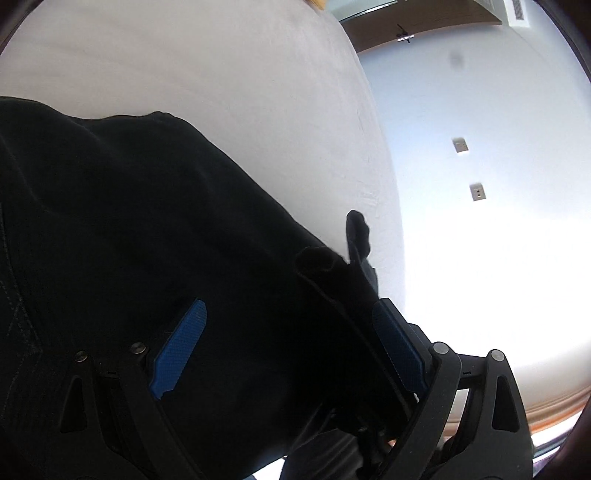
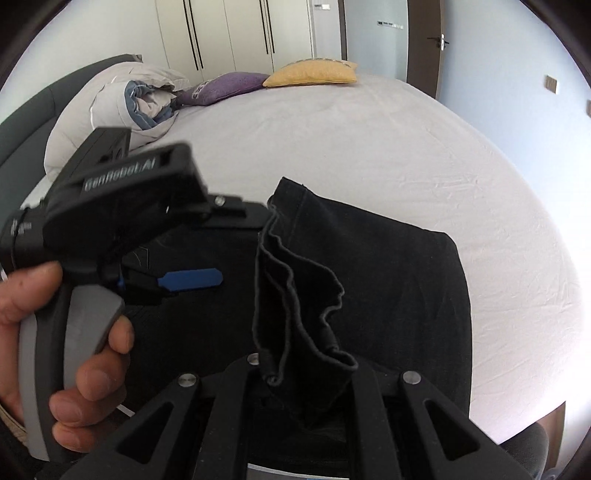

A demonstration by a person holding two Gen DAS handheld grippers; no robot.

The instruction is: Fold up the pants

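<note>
Black pants [image 2: 388, 295] lie spread on the pale bed sheet [image 2: 369, 147]. My right gripper [image 2: 304, 373] is shut on a bunched, wrinkled edge of the pants, and the cloth rises from its jaws and hides the pads. A hand [image 2: 74, 369] holds my left gripper on the left, with one blue pad [image 2: 190, 278] showing above the black cloth. In the left wrist view my left gripper [image 1: 291, 306] stands wide open over the pants [image 1: 129, 221], and its pads [image 1: 181, 347] press on nothing. A raised fold of cloth [image 1: 356, 236] stands near its right pad.
A purple pillow [image 2: 225, 83], a yellow pillow [image 2: 314, 74] and a rolled duvet [image 2: 122, 99] lie at the far end of the bed against a dark headboard [image 2: 29, 118]. Wardrobe doors [image 2: 229, 33] and a room door [image 2: 424, 40] stand behind. A wall with sockets [image 1: 460, 144] lies past the bed's edge.
</note>
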